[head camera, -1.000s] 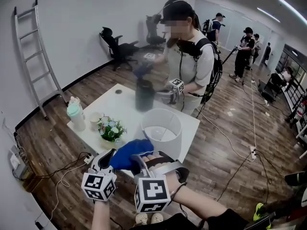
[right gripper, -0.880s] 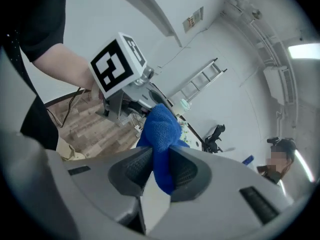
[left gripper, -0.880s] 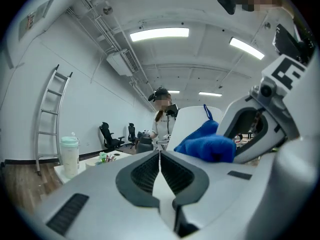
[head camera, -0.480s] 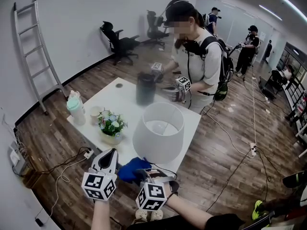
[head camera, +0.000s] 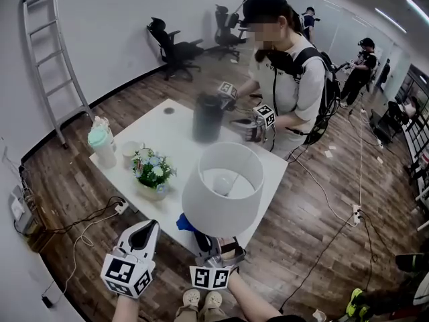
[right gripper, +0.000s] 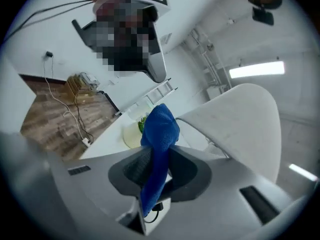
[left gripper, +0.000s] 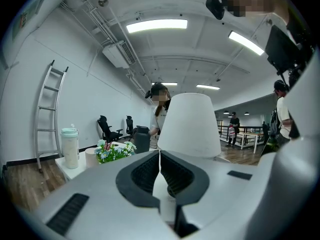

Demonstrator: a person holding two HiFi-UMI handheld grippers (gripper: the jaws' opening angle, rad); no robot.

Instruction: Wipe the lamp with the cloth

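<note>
- White table in a big open room with a wood floor. The lamp, white shade and all, stands at the table's near edge right in front of both grippers, with a flower pot just to its left.
- The right gripper is clamped on the blue cloth, which sticks up out of the jaws close to the shade's lower rim. Can't tell if it's actually touching.
- The left gripper has its jaws pressed together with nothing in them, off to the lamp's left and clear of it.
- Looks like the bottom of a wipe stroke on the near side. Next I'd guess the cloth goes back up onto the shade, lightly, since nothing steadies the lamp.
- A second ago the cloth was in plain sight at the shade's near-left. Now only a bit of blue peeks from under the rim.
</note>
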